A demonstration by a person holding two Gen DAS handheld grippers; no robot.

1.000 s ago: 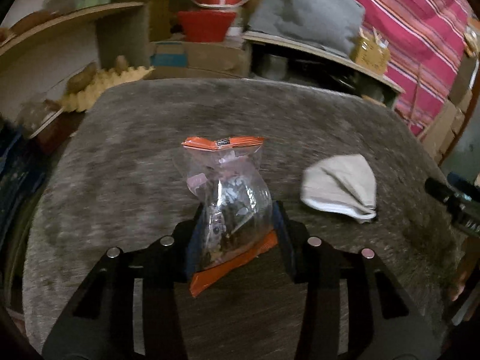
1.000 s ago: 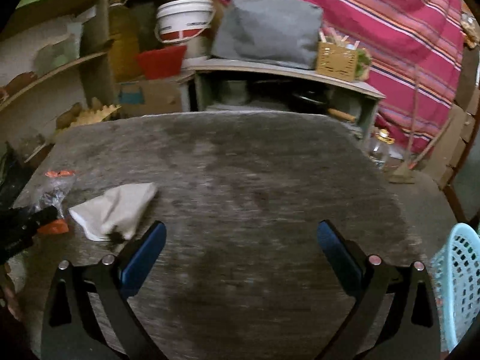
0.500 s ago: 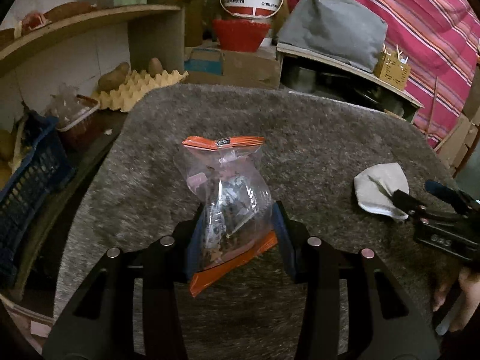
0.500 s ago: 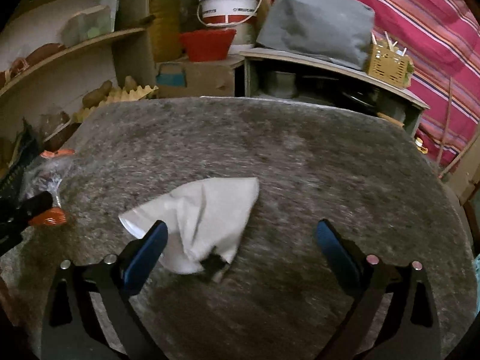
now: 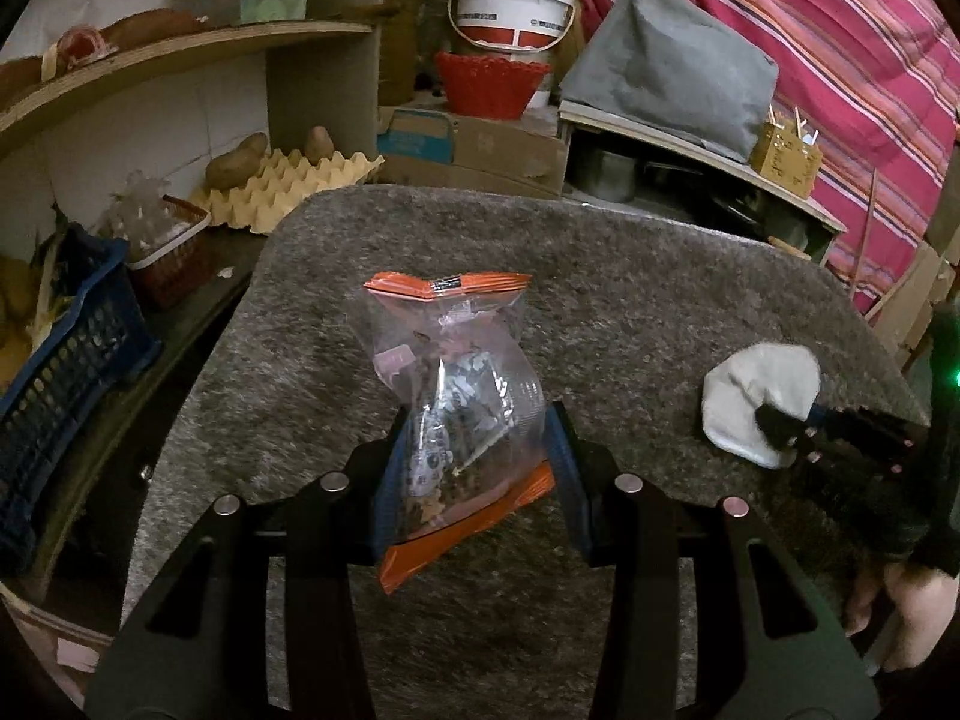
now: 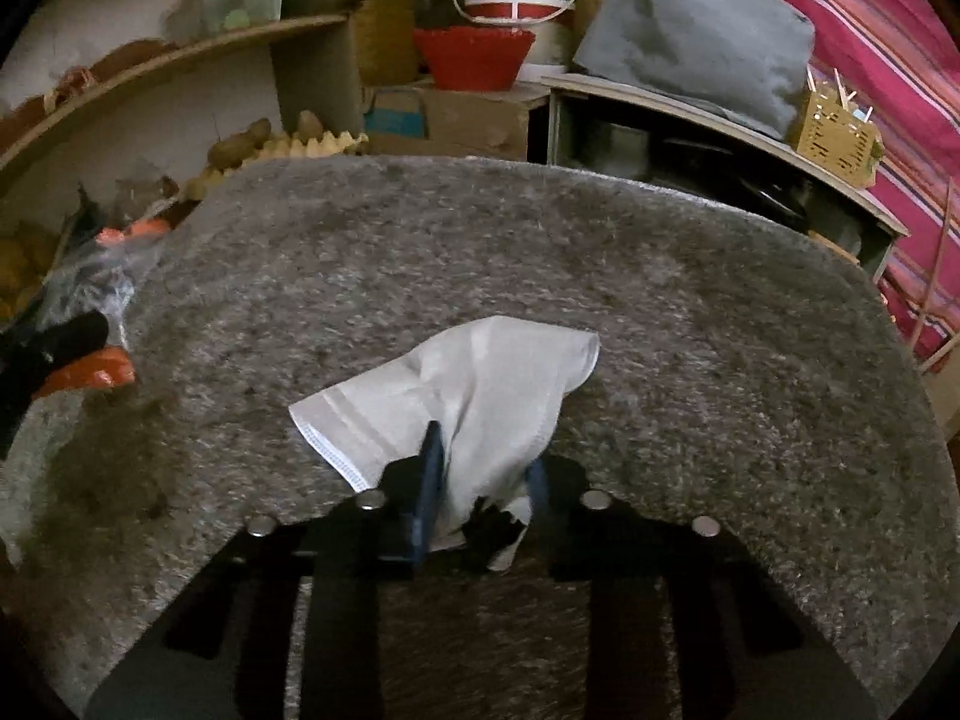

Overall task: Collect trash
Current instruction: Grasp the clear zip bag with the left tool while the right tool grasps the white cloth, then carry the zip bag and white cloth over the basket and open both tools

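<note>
A clear zip bag [image 5: 462, 360] with orange strips and bits of trash inside stands upright over the grey felt-covered table [image 5: 630, 276]; my left gripper [image 5: 474, 426] is shut on its lower half. A crumpled white napkin [image 6: 480, 378] lies on the felt in front of my right gripper [image 6: 483, 456], whose jaws are closing, the blue pads pinching the napkin's near end. In the left wrist view the napkin [image 5: 756, 378] sits at the right with the right gripper [image 5: 780, 426] on it. The bag [image 6: 102, 276] shows at the far left of the right wrist view.
A blue crate [image 5: 54, 402] and an egg tray with potatoes [image 5: 288, 180] sit left of the table. Behind it are a red basket [image 5: 489, 84], a white bucket [image 5: 510, 0] and a grey cushion [image 5: 672, 60]. A hand [image 5: 900, 618] holds the right gripper.
The right gripper moved up to the napkin and its jaws came together on the near end. The left gripper, still holding the bag, shifted slightly, bringing the shelves at the left into view.
</note>
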